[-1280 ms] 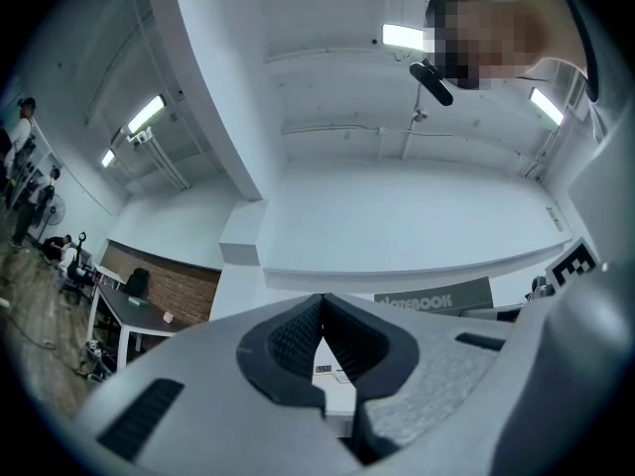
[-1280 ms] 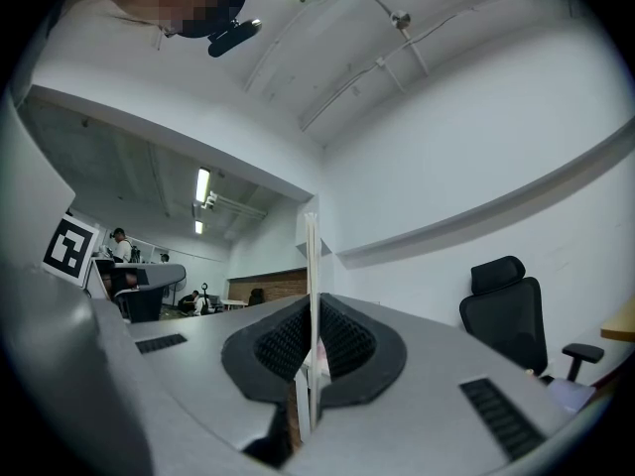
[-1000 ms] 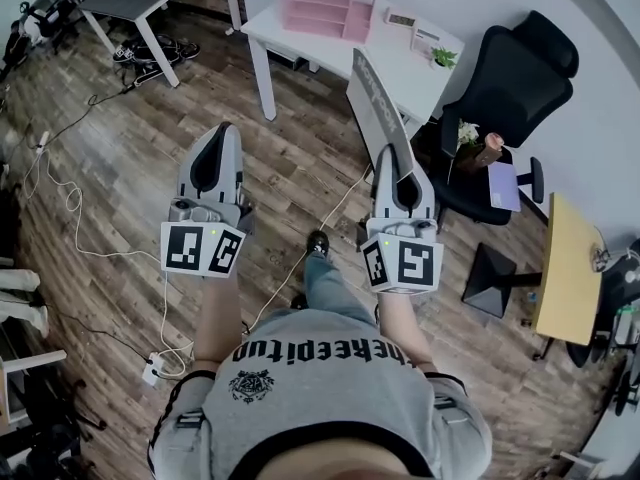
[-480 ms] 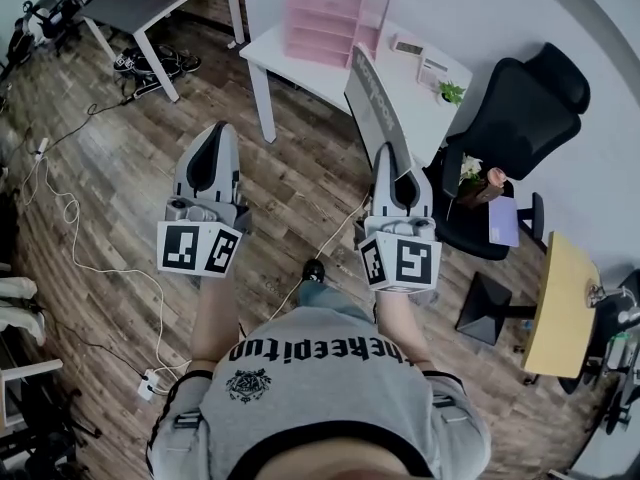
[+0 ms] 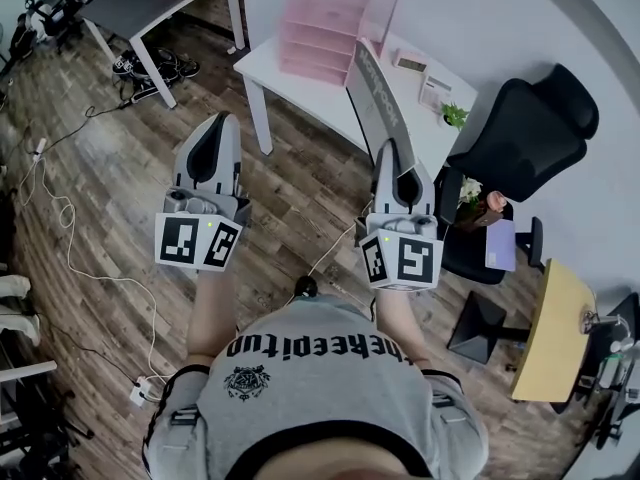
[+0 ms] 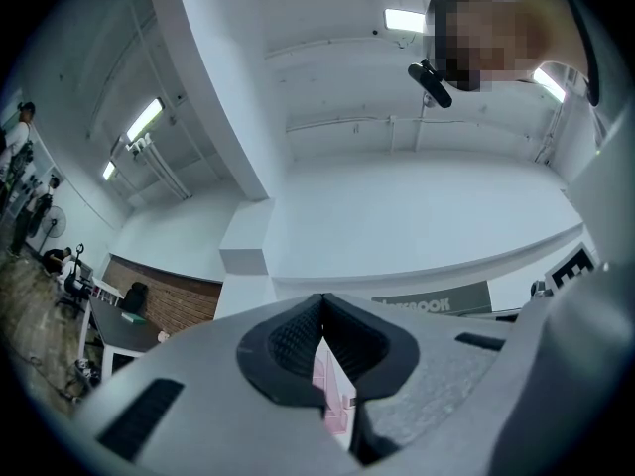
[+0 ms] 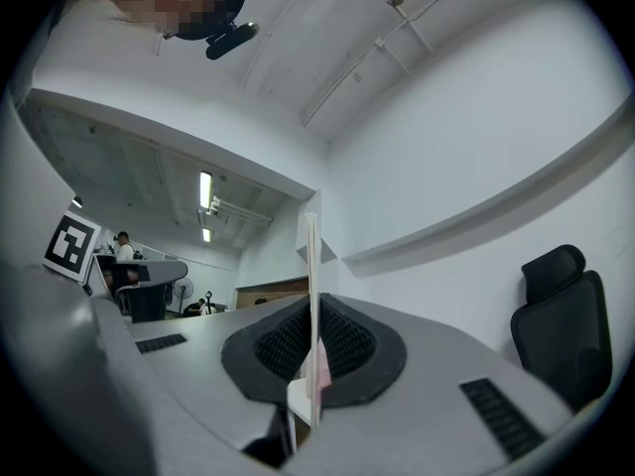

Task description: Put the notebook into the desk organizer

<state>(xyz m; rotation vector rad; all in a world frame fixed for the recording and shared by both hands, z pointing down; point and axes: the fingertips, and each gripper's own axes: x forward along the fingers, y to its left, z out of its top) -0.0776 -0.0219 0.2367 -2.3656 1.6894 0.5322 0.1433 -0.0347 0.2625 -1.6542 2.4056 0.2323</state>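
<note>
Notebook (image 5: pixel 374 90) looks thin, light and fairly stiff: it rises straight out of the grip with no droop, and shows as a narrow edge in the right gripper view (image 7: pixel 312 286). A pinch at one short edge seems to be enough to carry it. So long a sheet held at one end may twist or swing, though, and the smooth grey cover could slide between the pads.

The right hand-held gripper (image 5: pixel 394 154) is clamped on the notebook's near end, and the rest reaches up and away to the far side. It is held in the air over the near edge of the white tabletop (image 5: pixel 290 68). The pink desk organizer (image 5: pixel 335 23) stands on that tabletop just left of and beyond the notebook's far end. The left hand-held gripper (image 5: pixel 221 124) is closed on nothing, well apart to the left.
</note>
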